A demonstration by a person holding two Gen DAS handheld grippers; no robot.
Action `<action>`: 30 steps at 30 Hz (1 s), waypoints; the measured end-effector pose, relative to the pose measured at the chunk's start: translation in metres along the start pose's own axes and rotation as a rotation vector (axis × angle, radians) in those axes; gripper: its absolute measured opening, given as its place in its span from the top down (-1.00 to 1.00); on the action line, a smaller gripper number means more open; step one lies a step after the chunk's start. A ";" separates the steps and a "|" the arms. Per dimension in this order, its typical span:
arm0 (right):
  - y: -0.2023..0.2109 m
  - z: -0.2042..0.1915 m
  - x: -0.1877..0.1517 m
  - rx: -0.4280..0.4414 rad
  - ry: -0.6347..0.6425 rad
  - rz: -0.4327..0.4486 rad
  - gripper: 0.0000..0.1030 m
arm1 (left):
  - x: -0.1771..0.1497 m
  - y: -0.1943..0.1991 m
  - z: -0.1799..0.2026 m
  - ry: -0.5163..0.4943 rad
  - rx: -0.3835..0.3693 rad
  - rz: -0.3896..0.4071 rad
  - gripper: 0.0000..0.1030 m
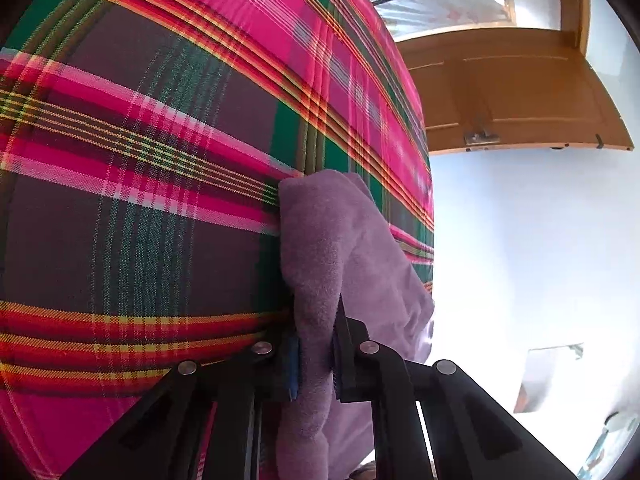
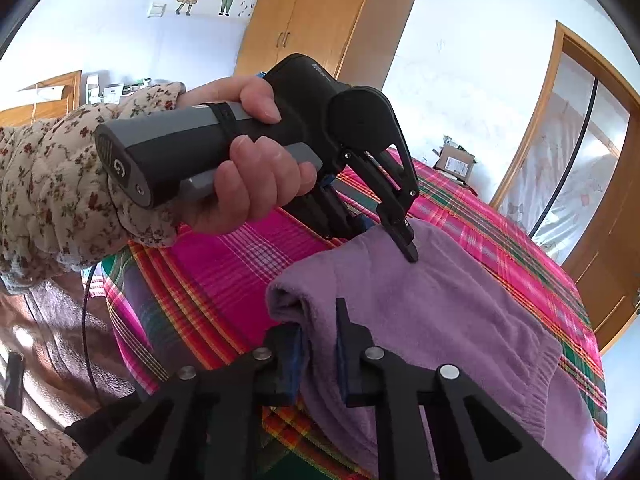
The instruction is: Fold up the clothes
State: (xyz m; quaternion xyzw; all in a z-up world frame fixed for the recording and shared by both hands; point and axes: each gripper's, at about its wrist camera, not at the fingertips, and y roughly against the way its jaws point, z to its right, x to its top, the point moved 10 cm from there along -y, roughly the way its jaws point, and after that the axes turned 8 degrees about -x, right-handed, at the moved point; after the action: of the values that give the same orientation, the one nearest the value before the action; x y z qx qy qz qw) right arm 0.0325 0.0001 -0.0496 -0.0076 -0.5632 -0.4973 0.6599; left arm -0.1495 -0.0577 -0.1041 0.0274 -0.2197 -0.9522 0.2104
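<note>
Both jaws clamp the purple garment (image 2: 432, 312); the left gripper (image 1: 314, 356) and right gripper (image 2: 318, 354) each pinch a fold of its edge between their pads. Beyond the jaws it spreads over a plaid bedspread (image 2: 224, 264); a hand (image 2: 248, 168) steers the left tool.

A folded purple fleece garment (image 2: 432, 312) lies on a pink-and-green plaid bedspread (image 2: 224, 276); a tall wooden wardrobe (image 2: 320, 20) stands behind at twelve o'clock, a wooden door (image 2: 600, 248) at three.

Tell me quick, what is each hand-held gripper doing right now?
Left hand-held gripper: closed on the purple garment.
Right hand-held gripper: closed on the same purple garment's near edge.
</note>
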 end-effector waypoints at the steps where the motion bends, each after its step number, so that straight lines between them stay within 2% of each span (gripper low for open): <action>1: 0.000 0.000 0.001 0.003 0.000 -0.002 0.73 | 0.000 0.001 0.000 -0.001 0.001 0.004 0.78; 16: 0.005 -0.004 0.011 0.051 -0.005 0.017 0.74 | 0.005 0.025 0.011 -0.009 0.012 0.071 0.79; 26: 0.007 -0.026 0.024 0.131 0.029 0.041 0.74 | 0.000 0.073 -0.008 0.020 0.039 0.136 0.79; 30: -0.004 -0.051 0.032 0.165 0.056 0.049 0.74 | -0.001 0.098 -0.016 0.034 0.056 0.161 0.79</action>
State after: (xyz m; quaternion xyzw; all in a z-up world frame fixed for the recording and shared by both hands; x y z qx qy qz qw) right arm 0.0632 -0.0512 -0.0462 0.0468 -0.5831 -0.4328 0.6860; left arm -0.1082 -0.1435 -0.0767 0.0318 -0.2439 -0.9251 0.2892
